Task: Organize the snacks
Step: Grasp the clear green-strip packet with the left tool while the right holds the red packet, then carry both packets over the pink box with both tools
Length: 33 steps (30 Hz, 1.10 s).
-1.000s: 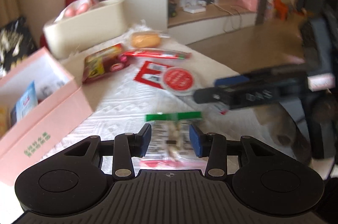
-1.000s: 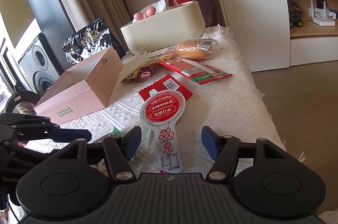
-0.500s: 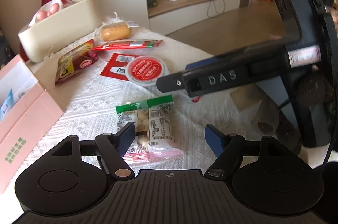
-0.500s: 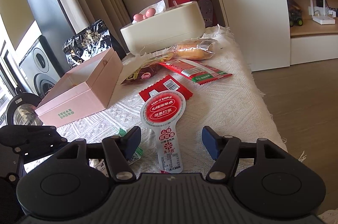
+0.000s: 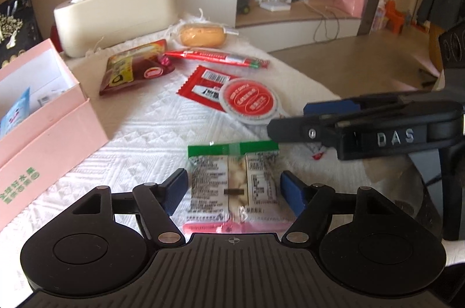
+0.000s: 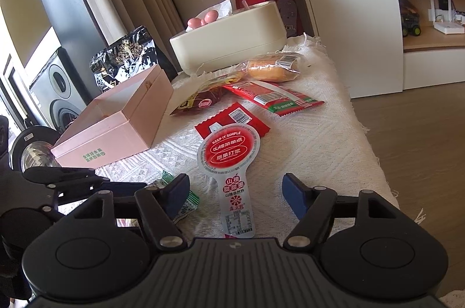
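We hold the left gripper [image 5: 234,187] with fingers spread, having just opened, astride the green-topped snack packet [image 5: 234,180] on the white cloth [image 5: 151,133], pads clear of it. Our right gripper [image 6: 236,196], fingers spread and just widened, straddles the spoon-shaped hawthorn pack [image 6: 229,159] untouched.

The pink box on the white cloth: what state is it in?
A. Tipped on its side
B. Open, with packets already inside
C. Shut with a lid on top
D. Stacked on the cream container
B: in the left wrist view the pink box stands upright and lidless, with a blue packet showing inside it.
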Each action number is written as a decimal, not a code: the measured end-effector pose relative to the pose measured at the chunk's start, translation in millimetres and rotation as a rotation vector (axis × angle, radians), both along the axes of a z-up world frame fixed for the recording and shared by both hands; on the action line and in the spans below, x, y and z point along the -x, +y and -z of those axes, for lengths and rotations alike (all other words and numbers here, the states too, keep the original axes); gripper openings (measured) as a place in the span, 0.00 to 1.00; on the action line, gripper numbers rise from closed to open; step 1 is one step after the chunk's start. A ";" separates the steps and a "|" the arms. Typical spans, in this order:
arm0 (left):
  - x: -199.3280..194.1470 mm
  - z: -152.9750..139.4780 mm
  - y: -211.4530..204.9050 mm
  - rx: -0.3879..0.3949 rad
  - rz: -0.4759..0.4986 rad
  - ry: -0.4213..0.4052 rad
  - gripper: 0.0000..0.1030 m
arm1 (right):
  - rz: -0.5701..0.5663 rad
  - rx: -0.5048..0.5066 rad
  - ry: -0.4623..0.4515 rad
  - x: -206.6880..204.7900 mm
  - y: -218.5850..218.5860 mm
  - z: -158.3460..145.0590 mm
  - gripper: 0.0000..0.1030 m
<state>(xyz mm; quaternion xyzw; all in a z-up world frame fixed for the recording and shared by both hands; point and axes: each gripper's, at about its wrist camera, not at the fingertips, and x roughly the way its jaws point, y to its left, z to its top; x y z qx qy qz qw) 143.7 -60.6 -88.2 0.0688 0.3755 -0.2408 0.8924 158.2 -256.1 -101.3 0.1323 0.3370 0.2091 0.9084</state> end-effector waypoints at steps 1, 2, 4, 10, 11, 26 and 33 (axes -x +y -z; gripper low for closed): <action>-1.0 0.7 0.7 0.014 -0.002 -0.003 0.74 | -0.009 -0.001 0.000 -0.4 0.2 0.1 0.75; -2.0 1.0 1.4 0.025 -0.002 -0.003 0.74 | -0.021 -0.002 0.001 -0.7 0.3 0.2 0.77; -2.8 0.2 2.5 0.031 0.007 0.004 0.74 | -0.040 -0.001 0.005 -2.5 2.3 -0.4 0.83; 9.0 -8.6 34.7 0.088 -0.104 0.020 0.59 | -0.093 0.002 0.026 -7.1 5.8 -1.9 0.94; 15.3 -11.6 41.8 0.067 -0.144 -0.004 0.59 | -0.095 -0.008 0.032 -7.5 5.2 -1.7 0.95; 41.2 -2.4 86.0 0.084 -0.430 -0.033 0.60 | -0.301 0.262 -0.049 20.0 57.1 -16.9 0.92; 48.9 3.6 78.2 0.057 -0.428 -0.091 0.60 | -0.189 0.351 -0.112 11.5 65.5 -21.5 0.92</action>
